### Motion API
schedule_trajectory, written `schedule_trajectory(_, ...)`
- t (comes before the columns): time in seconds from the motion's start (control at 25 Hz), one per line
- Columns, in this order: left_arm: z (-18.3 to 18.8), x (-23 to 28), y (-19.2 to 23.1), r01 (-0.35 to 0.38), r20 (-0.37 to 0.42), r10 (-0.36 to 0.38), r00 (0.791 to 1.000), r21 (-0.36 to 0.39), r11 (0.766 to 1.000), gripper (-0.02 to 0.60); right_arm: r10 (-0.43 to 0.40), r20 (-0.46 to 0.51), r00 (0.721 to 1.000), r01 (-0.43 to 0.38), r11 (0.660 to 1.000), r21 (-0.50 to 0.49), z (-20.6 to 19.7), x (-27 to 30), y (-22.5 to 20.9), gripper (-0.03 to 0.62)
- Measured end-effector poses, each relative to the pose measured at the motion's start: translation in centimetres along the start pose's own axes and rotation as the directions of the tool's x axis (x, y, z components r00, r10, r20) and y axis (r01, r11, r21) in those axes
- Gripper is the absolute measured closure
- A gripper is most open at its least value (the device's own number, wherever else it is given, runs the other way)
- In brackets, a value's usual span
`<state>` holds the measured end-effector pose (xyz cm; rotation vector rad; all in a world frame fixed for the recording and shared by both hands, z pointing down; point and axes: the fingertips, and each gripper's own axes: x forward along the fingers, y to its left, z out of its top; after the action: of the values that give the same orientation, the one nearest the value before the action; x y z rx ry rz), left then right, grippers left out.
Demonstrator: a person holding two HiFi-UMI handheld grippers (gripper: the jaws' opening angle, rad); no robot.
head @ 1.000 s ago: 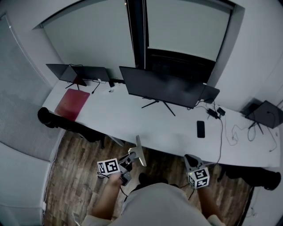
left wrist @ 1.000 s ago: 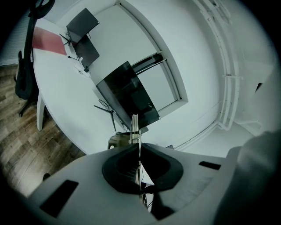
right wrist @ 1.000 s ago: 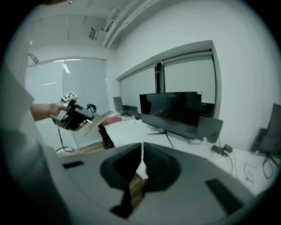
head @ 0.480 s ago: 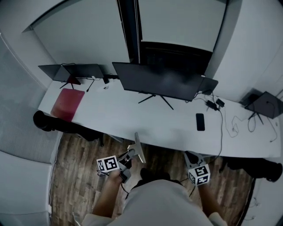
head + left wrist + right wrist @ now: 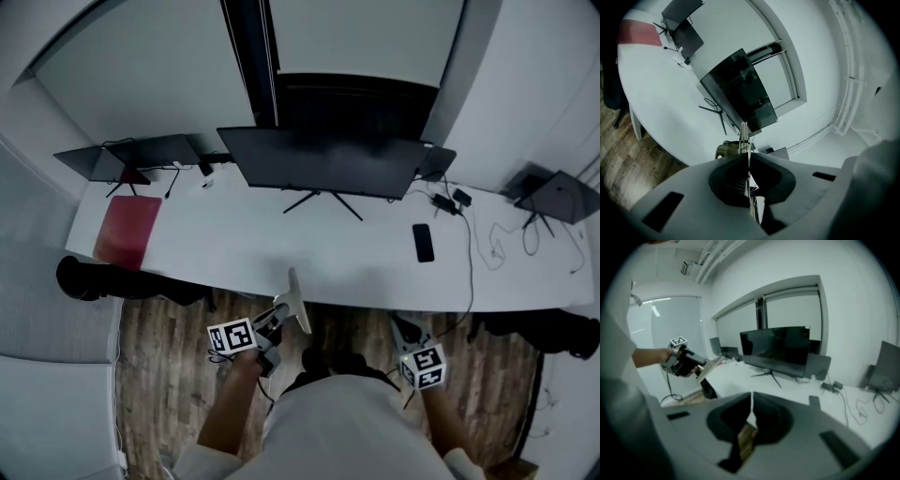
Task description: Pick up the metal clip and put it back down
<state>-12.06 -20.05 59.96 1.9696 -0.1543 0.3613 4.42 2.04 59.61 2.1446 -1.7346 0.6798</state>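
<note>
White desk (image 5: 281, 253) carries one large monitor (image 5: 319, 161), one phone (image 5: 423, 242), one red mat (image 5: 122, 232); near, left gripper (image 5: 277, 319) clamps one metal clip (image 5: 298, 302), right gripper (image 5: 751, 399) closed, empty.

Pale shirt (image 5: 347, 436); grey claws (image 5: 278, 317) carry black-and-white marker cubes (image 5: 232, 336).

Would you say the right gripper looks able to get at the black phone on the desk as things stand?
Probably yes: the phone lies alone on bare desk ahead of the right gripper, which is empty, though shut.
</note>
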Motion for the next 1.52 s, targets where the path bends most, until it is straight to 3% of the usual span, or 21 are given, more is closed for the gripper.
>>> schedule_trajectory(0.56, 2.6, 1.8, 4.1, 0.017, -0.111, -0.016, 0.994, 0.010, 1.000, 0.549, -0.048, -0.035, 0.998, 0.049, 0.999, 0.019, 0.0, 2.8, 4.0, 0.560)
schedule_trajectory(1.08, -1.3, 10.9, 6.3, 0.033, -0.287, -0.027, 0.958, 0.019, 0.999, 0.549, -0.102, -0.113, 0.988, 0.114, 0.987, 0.109, -4.6, 1.8, 2.4, 0.560)
schedule_trajectory(1.52, -6.0, 18.5, 10.1, 0.007, -0.398, -0.008, 0.917, -0.004, 1.000, 0.549, -0.128, -0.171, 0.977, 0.158, 0.971, 0.178, -7.3, 1.6, 1.1, 0.560)
